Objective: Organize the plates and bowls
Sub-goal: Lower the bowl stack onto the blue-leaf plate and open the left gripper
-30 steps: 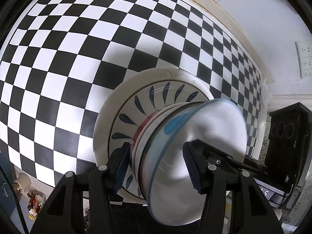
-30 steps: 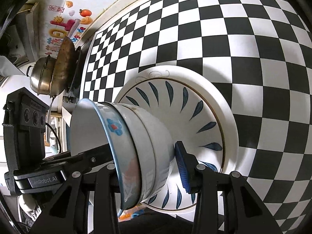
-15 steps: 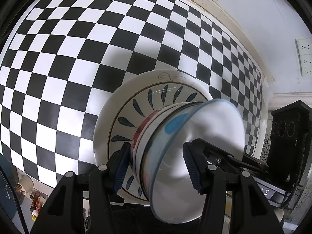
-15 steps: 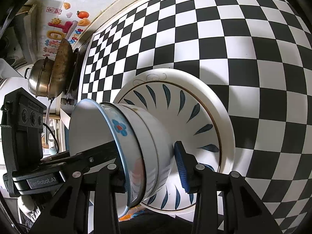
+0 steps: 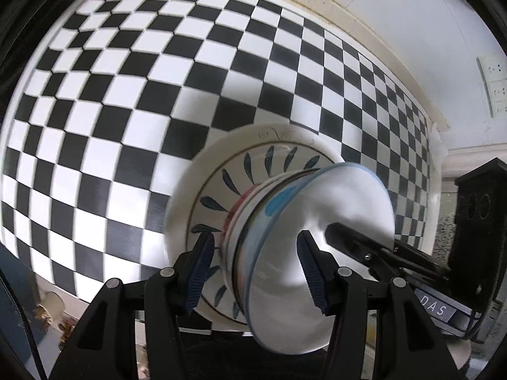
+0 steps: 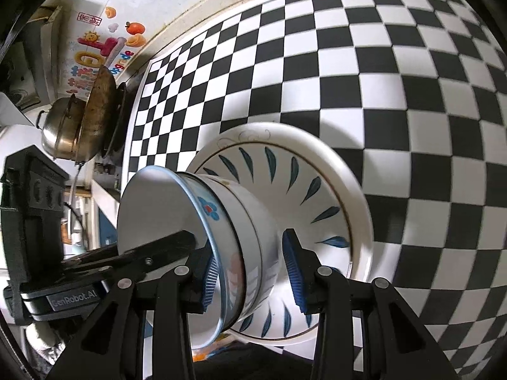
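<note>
A stack of nested bowls (image 5: 285, 221) sits on a large white plate with blue leaf marks (image 5: 221, 171) on the checkered table. My left gripper (image 5: 256, 266) has its jaws astride the near rim of the bowl stack, one finger inside the top bowl and one outside, with gaps showing. My right gripper (image 6: 250, 266) straddles the opposite rim of the stack (image 6: 237, 221) the same way, over the plate (image 6: 317, 171). The top bowl has a blue rim and a blue flower mark.
The black-and-white checkered tablecloth (image 5: 126, 95) spreads around the plate. A steel pot and a wok (image 6: 79, 126) stand at the table's far end beside the wall in the right wrist view. Wall sockets (image 5: 494, 85) are on the white wall.
Both views have shifted slightly with motion blur; the plate and bowl stack have moved a little relative to the checkered cloth. Both grippers keep the same stance around the bowl rims.
</note>
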The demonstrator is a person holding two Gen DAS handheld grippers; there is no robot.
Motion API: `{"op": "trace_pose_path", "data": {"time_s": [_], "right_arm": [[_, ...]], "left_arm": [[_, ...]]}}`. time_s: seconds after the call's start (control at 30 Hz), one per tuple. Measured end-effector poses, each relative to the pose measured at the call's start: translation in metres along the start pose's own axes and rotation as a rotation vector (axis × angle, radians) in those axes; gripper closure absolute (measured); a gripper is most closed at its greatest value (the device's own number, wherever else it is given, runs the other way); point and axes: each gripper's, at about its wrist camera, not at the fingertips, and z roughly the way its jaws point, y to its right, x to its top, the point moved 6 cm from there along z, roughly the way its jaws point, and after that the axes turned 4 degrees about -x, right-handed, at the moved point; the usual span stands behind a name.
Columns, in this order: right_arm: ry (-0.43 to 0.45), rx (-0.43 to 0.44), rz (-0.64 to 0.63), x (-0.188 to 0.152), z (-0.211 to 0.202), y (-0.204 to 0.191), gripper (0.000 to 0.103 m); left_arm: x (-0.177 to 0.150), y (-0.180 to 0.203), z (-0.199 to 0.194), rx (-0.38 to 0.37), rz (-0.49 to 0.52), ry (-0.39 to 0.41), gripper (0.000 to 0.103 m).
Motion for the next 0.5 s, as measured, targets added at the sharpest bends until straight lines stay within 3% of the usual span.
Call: {"op": "trace_pose_path", "data": {"time_s": [0.27, 0.33, 0.4, 0.5], "right_arm": [[0.056, -0.148, -0.06, -0.005, -0.029, -0.003, 0.06], [0.077, -0.192, -0.087, -0.007, -0.039, -0.007, 0.052], [0.1, -0.236, -0.109, -0.009, -0.047, -0.011, 0.038], [0.133, -0.281, -0.124, -0.009, -0.06, -0.014, 0.022]], "left_arm": [[-0.005, -0.006, -0.031, 0.141, 0.048, 0.09, 0.05], [-0.007, -0.007, -0.038, 0.171, 0.062, 0.118, 0.05], [-0.007, -0.006, -0.043, 0.188, 0.073, 0.14, 0.049], [-0.009, -0.006, -0.046, 0.209, 0.093, 0.156, 0.039]]}}
